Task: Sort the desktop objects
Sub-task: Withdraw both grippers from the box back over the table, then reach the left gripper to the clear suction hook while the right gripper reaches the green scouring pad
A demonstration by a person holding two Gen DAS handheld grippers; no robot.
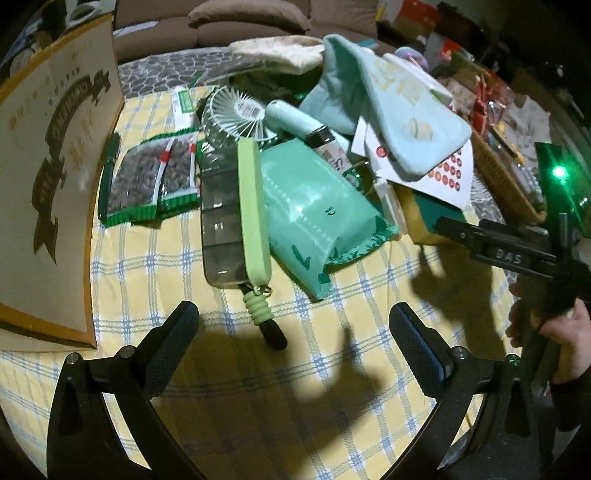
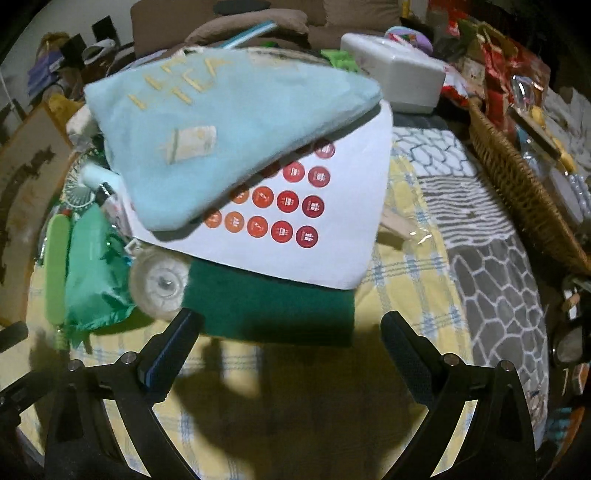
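The tablecloth (image 1: 332, 325) is yellow with blue-and-white checks; the pouch (image 2: 207, 147) is pale blue; the sheet (image 2: 332, 236) is white with red-orange dots.

White sticker sheet (image 2: 325, 236) half hidden under the blue pouch (image 2: 221, 122). I can't read its blurred lettering. Cardboard box (image 1: 55, 177) cut off at left edge.

The bench (image 1: 369, 314) is covered with a yellow checked cloth (image 2: 417, 266); a grey patterned cover (image 2: 491, 295) lies to the right of the right gripper's view. Far ahead of both grippers stands a brown sofa (image 1: 236, 33) with a cushion (image 1: 251, 16). Light falls from behind and throws dark shadows (image 1: 332, 376) on the cloth. The edges of the room are dim.
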